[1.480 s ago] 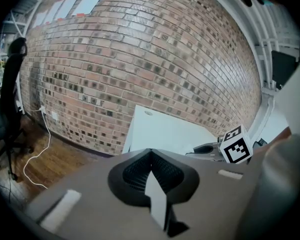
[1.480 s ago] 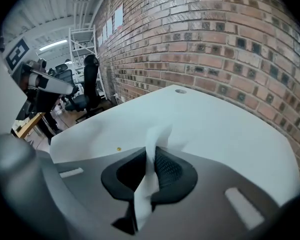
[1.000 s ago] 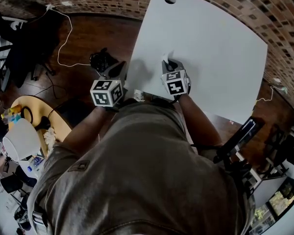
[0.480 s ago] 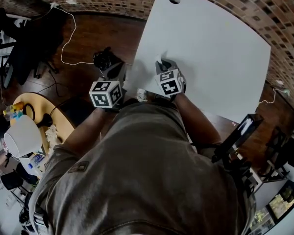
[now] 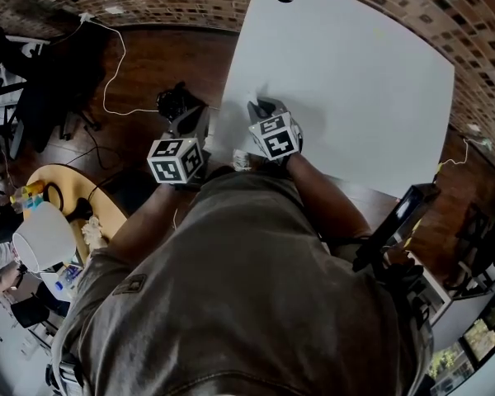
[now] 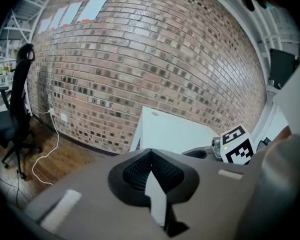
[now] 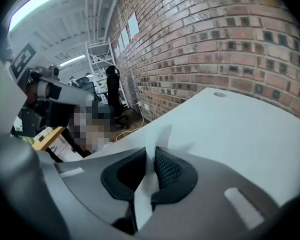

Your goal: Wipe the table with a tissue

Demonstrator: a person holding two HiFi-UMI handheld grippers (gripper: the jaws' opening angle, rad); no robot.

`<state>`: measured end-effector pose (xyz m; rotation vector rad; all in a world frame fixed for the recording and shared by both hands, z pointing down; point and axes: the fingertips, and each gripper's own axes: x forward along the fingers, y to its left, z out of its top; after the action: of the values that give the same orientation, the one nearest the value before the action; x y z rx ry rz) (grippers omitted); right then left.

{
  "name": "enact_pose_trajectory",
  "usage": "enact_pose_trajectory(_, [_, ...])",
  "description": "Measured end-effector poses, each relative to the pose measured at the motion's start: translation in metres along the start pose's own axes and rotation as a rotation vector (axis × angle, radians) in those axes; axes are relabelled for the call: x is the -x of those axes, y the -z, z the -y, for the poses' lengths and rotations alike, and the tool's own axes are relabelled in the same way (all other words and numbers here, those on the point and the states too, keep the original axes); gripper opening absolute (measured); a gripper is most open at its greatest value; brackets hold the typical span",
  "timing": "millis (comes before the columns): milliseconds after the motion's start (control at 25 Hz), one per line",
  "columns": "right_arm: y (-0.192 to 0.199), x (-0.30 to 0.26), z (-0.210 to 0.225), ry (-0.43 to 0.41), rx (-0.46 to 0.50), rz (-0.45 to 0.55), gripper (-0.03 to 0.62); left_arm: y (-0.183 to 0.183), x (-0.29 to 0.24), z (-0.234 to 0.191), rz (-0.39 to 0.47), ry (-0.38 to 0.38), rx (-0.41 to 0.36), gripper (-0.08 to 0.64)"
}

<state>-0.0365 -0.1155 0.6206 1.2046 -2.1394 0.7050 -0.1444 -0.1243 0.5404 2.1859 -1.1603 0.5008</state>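
My right gripper [image 7: 152, 153]: clamped on thin white tissue [image 7: 159, 134], mid-wipe, I judge, on the white rectangular table [image 5: 355, 81]. My left gripper [image 6: 150, 155]: closed, seemingly empty. Next: drag tissue onward, pressed flat.

The tissue [image 7: 150, 176] is mostly hidden behind the right hand-held gripper [image 5: 262, 106]; the person's body [image 5: 247, 287] covers the near edge of the surface [image 5: 355, 73]

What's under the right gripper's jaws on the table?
A white tissue, pinched in the shut jaws of the right gripper and sticking out toward the white table. The gripper's body covers the spot where the tissue meets the table, so contact can't be confirmed.
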Motion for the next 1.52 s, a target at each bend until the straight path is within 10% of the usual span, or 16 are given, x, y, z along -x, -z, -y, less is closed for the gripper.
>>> enact_pose_trajectory(1520, [0.044, 0.067, 0.118, 0.293, -0.103, -0.049, 0.043, -0.008, -0.049, 0.055, -0.035, 0.135, -0.062, 0.002])
